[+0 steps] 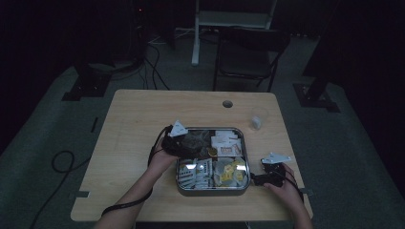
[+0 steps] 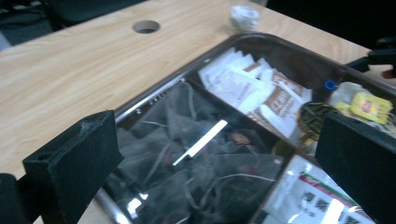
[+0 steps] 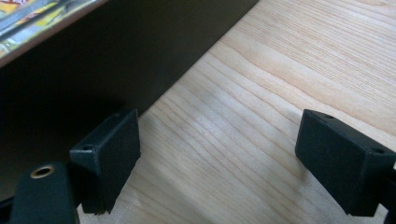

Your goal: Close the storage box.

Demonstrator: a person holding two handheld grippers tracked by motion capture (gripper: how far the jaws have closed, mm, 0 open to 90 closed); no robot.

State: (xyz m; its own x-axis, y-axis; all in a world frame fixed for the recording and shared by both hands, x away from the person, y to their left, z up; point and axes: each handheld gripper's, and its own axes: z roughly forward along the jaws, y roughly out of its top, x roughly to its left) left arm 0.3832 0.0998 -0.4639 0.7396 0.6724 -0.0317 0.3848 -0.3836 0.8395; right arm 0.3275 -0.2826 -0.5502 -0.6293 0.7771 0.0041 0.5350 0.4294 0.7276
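L gripper (image 2: 210,154) jaws wide over dark tea bags (image 2: 187,154), prob. under clear lid. R gripper (image 3: 219,163) jaws apart beside tin (image 1: 213,191): brace wall before lifting.

Beyond my tray I see a clear plastic cup (image 1: 258,118) far right, a cable hole (image 1: 227,103), and a black folding chair (image 1: 248,55) beyond the table (image 1: 133,124).

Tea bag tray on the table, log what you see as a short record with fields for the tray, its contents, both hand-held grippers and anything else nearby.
tray: metal tray with a clear lid and four compartments, on the wooden table
contents: dark mesh tea bags, white and brown sachets, yellow-tagged tea bags, white printed packets
left hand-held gripper: open, over the dark mesh tea bags
right hand-held gripper: open, low over the table beside the tray's wall
nearby: clear plastic cup
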